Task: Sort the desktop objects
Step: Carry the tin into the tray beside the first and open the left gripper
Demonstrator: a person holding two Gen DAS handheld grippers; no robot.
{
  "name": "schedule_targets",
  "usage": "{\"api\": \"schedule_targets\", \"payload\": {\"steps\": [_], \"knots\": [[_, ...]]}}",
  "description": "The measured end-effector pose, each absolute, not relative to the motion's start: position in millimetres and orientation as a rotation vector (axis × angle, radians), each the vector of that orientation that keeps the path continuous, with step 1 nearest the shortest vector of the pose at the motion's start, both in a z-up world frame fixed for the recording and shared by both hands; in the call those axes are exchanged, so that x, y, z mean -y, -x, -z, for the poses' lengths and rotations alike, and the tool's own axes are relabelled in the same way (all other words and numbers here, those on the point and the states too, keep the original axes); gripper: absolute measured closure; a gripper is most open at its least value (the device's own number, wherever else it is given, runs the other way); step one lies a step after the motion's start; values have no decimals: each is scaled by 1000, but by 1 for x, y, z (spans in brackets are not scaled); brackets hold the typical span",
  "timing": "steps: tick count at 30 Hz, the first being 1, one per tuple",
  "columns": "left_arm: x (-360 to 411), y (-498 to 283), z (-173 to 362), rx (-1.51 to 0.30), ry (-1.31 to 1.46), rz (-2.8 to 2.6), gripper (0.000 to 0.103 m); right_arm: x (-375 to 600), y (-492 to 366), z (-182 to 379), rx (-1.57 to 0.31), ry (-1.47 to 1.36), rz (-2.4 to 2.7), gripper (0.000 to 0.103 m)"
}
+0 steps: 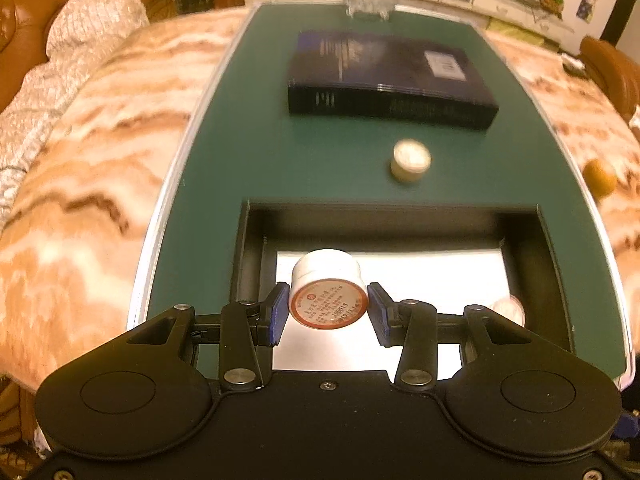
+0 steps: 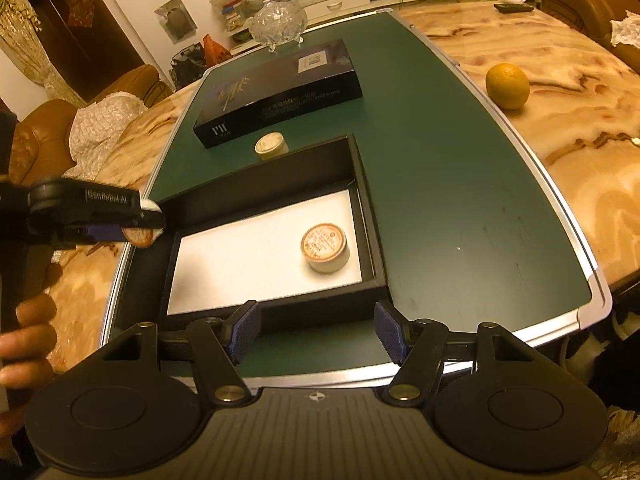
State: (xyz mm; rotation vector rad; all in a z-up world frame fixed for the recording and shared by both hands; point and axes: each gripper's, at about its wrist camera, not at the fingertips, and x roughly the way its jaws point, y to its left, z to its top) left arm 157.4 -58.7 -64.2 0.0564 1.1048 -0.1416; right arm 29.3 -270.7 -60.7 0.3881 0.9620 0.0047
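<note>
My left gripper [image 1: 329,313] is shut on a small white jar with a red-ringed label [image 1: 329,292] and holds it over the black tray [image 1: 392,216]. The right wrist view shows that gripper [image 2: 140,224] at the tray's left edge. A second jar [image 2: 325,249] lies on the tray's white floor, near its right wall [image 2: 370,216]; it shows at the right of the left wrist view [image 1: 510,310]. A third jar [image 1: 411,160] stands on the green mat beyond the tray and also shows in the right wrist view [image 2: 272,145]. My right gripper [image 2: 318,332] is open and empty at the tray's near right corner.
A dark flat box [image 1: 384,76] lies on the green mat [image 2: 460,184] behind the jars. A glass bowl [image 2: 278,20] stands at the mat's far end. An orange [image 2: 507,85] sits on the marble table right of the mat. Sofas lie left and far right.
</note>
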Motion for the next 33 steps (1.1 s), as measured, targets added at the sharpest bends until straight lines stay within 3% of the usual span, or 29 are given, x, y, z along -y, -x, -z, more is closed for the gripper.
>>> {"api": "schedule_targets", "payload": {"steps": [33], "knots": [[65,-171,125,-1242,-124,64,59,277,-34,81,-1004,-422,-15,37]]}}
